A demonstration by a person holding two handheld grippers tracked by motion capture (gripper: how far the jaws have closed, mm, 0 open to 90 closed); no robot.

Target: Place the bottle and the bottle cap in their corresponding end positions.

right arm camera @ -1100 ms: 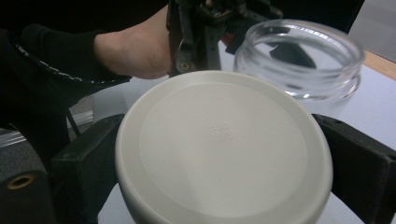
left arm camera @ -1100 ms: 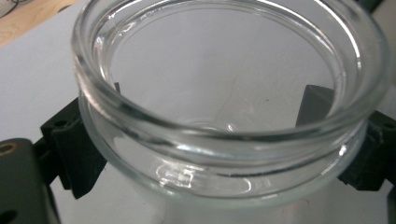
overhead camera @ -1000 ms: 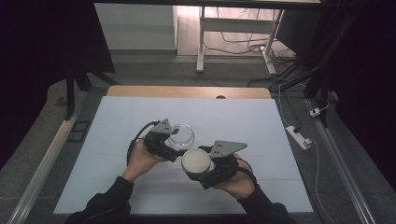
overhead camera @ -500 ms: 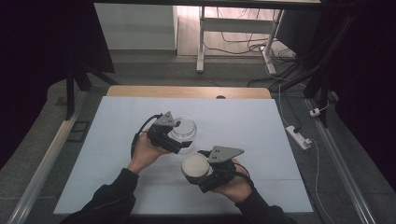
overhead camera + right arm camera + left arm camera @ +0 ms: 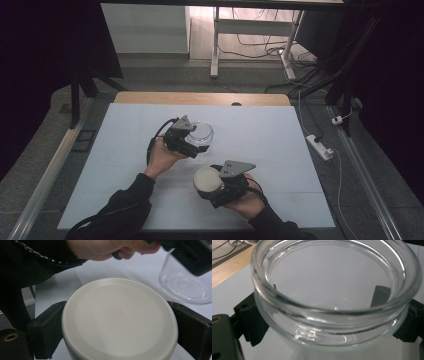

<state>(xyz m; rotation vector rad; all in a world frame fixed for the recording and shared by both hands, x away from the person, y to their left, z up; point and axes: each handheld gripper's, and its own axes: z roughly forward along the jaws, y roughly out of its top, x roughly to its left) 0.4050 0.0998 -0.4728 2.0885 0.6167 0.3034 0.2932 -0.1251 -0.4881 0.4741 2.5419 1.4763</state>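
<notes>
Both forearms reach forward, left gripper (image 5: 196, 142) ahead of right gripper (image 5: 212, 184), each with fingers clamped.

Glass jar (image 5: 334, 302): open-mouthed, empty, close up.
Left gripper (image 5: 332, 315): black fingers (image 5: 252, 317) press the jar's wall from either side.
Worktop (image 5: 227, 297): white, beneath.

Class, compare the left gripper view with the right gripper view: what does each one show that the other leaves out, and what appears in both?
Left gripper view alone: the open mouth and thick rim of the glass jar, looked into from above, with the left gripper and its black jaws clamped on either side, and a strip of wooden table edge.

Right gripper view alone: the round cream lid clamped in the right gripper, plus the hand holding the other gripper.

Shared: the glass jar and the white table surface.
</notes>
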